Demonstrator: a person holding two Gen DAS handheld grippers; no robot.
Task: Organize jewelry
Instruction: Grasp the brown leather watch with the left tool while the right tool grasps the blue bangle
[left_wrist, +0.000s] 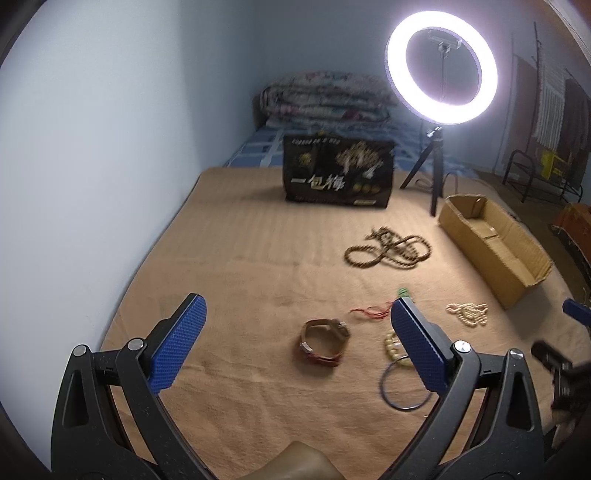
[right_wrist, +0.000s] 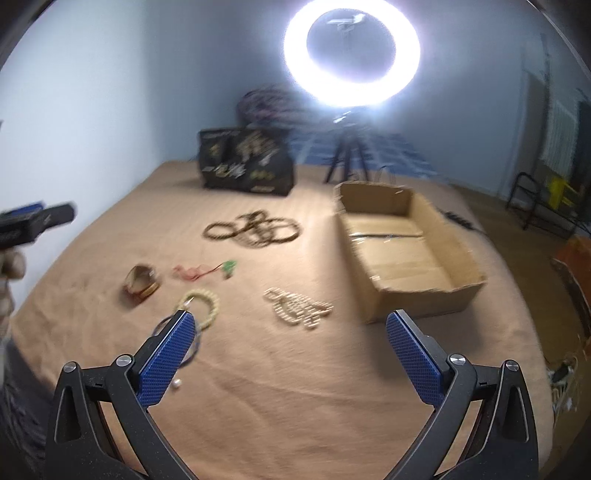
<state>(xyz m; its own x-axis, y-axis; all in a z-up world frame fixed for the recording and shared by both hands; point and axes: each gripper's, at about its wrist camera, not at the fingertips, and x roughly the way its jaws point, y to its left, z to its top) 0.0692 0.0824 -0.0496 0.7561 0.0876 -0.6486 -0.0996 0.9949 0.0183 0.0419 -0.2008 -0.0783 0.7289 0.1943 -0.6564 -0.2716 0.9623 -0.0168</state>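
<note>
Jewelry lies scattered on a tan blanket (left_wrist: 240, 266). A brown leather watch (left_wrist: 325, 341) sits between my left gripper's (left_wrist: 297, 325) open jaws, lower down. A dark bead necklace (left_wrist: 388, 248), a cream bead necklace (right_wrist: 297, 308), a red cord with a green charm (right_wrist: 207, 270), a pale bead bracelet (right_wrist: 201, 306) and a thin dark bangle (left_wrist: 404, 384) lie around. My right gripper (right_wrist: 291, 341) is open and empty above the blanket, near the cream necklace. An open cardboard box (right_wrist: 402, 251) stands to the right.
A black printed bag (left_wrist: 338, 171) stands at the back. A lit ring light on a tripod (left_wrist: 441, 64) stands behind the box. Folded bedding (left_wrist: 325, 98) lies against the far wall. A white wall runs along the left.
</note>
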